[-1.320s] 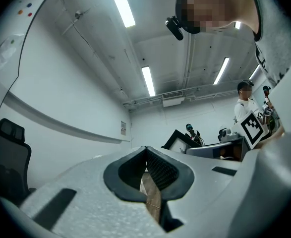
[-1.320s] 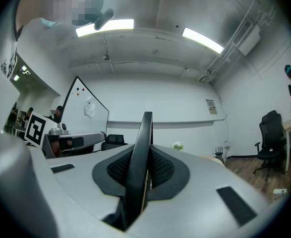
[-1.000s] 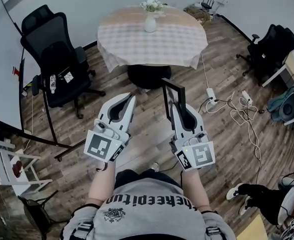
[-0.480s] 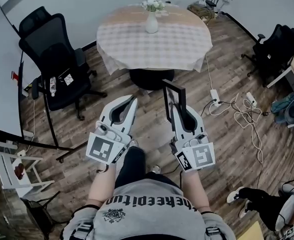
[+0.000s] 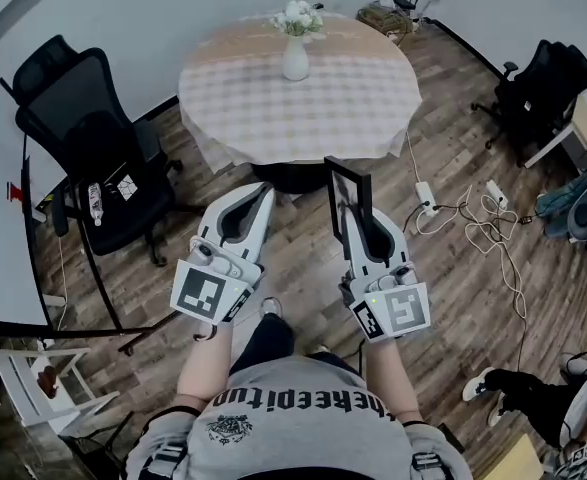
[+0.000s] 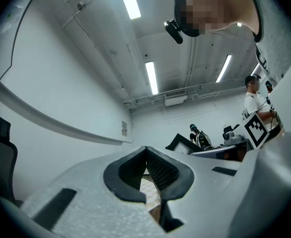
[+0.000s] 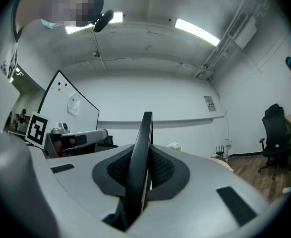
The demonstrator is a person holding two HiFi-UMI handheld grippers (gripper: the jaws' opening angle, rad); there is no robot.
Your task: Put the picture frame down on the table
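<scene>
Picture frame point(image 5: 348, 183) upright, clamped edge-on in right gripper point(image 5: 359, 216) — left gripper point(image 5: 262, 192) closed, empty — short of round clothed table point(image 5: 358, 103), above plank floor point(image 5: 463, 278).

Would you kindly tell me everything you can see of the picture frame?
The picture frame is thin, rectangular and dark, apparently black, with a paler panel inside. It stands upright, clamped at its lower part between the jaws of the right gripper, edge-on to that gripper's camera. It is held in the air above the floor, near the table. Nothing else touches it.
</scene>
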